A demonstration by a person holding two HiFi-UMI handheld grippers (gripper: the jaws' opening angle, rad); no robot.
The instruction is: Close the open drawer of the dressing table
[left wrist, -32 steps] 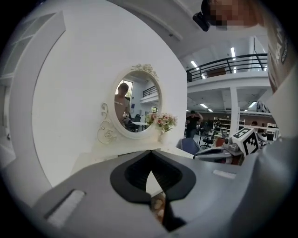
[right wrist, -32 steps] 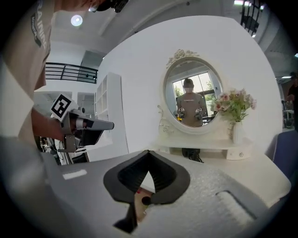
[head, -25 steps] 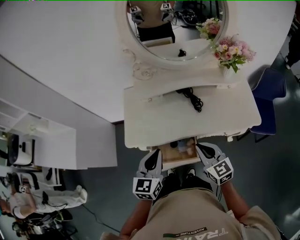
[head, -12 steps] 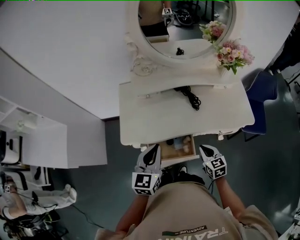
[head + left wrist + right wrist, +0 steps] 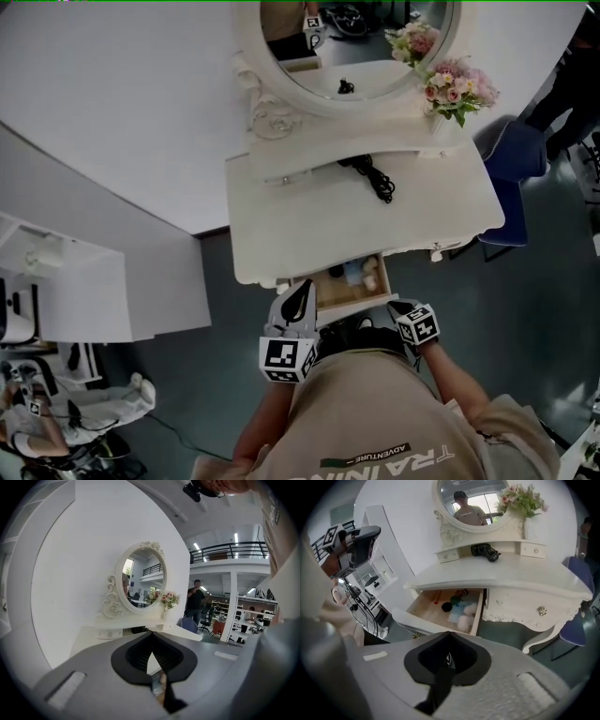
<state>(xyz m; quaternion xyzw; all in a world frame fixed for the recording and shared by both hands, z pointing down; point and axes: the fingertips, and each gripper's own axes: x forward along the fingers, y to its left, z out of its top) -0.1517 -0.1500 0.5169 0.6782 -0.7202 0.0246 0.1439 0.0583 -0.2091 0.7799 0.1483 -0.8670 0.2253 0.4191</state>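
The drawer (image 5: 446,603) of the white dressing table (image 5: 309,230) is pulled out and open. Small things lie in it: a black round one, a blue one and a soft white one.

The left gripper (image 5: 302,292) is just in front of the drawer's left front corner. Its two jaws are pressed together and nothing is between them. I cannot tell if it touches the drawer.

The right gripper (image 5: 447,637) is near the drawer's right front corner. The drawer is in front of it and a bit to its left. Its jaws are pressed together too, with nothing in them.

Farther away, past both grippers, is the worktop with a black cable (image 5: 372,178) lying on it. Behind the cable stand a round mirror (image 5: 361,56) and pink flowers (image 5: 455,86), which are beyond the right gripper.
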